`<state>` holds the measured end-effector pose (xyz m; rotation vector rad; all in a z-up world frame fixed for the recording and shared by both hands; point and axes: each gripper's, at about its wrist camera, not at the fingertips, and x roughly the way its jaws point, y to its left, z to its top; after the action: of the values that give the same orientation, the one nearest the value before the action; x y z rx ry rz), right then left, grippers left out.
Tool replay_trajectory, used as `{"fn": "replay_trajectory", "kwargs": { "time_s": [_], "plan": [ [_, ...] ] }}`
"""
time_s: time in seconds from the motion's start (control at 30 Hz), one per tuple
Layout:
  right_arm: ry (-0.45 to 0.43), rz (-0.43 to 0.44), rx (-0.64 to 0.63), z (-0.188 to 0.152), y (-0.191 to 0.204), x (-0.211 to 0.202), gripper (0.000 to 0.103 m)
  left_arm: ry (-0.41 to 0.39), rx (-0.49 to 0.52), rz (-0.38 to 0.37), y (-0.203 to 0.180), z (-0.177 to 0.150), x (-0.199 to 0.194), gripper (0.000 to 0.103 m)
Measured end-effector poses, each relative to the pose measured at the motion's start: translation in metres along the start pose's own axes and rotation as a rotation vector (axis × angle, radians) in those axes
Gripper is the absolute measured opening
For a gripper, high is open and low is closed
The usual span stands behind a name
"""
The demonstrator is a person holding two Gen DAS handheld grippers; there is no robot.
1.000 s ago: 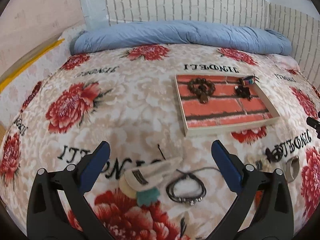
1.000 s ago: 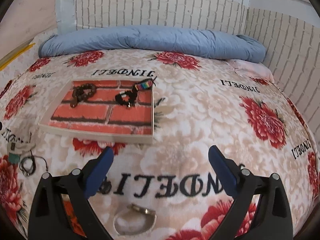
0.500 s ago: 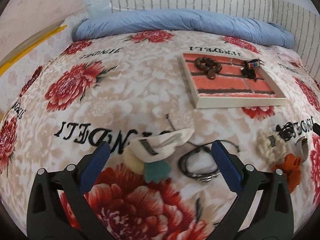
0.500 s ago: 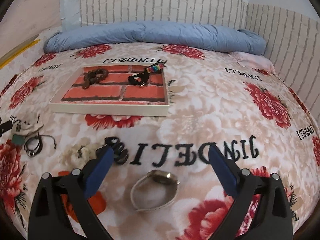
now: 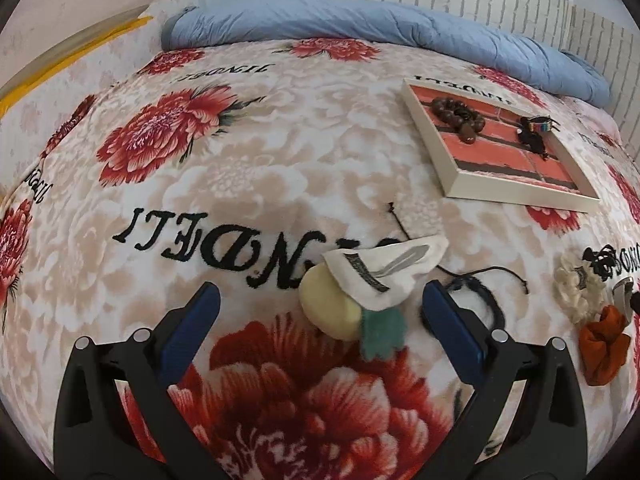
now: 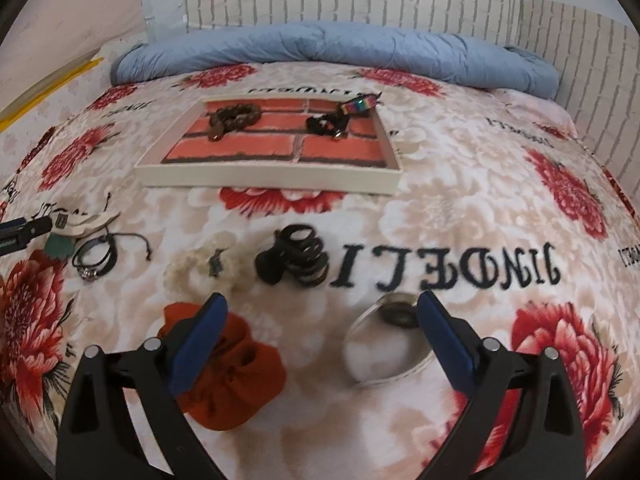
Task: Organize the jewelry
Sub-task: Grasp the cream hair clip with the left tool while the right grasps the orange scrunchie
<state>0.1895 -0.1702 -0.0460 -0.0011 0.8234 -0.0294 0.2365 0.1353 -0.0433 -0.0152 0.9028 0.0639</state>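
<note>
A: On the floral blanket (image 6: 460, 208), your tray (image 6: 264, 180) sits far side, wooden bead bracelet (image 6: 234, 117) and black piece (image 6: 326, 123) inside it.

B: Loose stuff?

A: Near you: orange scrunchie (image 6: 232, 376) touching your right gripper's (image 6: 322, 320) left finger, cuff bangle (image 6: 386, 344) by the other. Black claw clip (image 6: 294, 256) just beyond.

B: Left side?

A: Your left gripper (image 5: 320, 312) frames a white hair clip (image 5: 386, 272); black cord bracelet (image 5: 476, 300) beside the right finger. Both tools spread wide, gripping nothing.
</note>
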Motion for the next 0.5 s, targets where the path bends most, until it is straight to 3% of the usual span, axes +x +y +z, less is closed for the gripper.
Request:
{"fn": "replay_trajectory", "kwargs": {
  "time_s": [0.5],
  "plan": [
    [0.069, 0.008, -0.024, -0.027, 0.019, 0.032, 0.092, 0.048, 0.030, -0.009, -0.007, -0.003, 0.037, 0.098]
  ]
}}
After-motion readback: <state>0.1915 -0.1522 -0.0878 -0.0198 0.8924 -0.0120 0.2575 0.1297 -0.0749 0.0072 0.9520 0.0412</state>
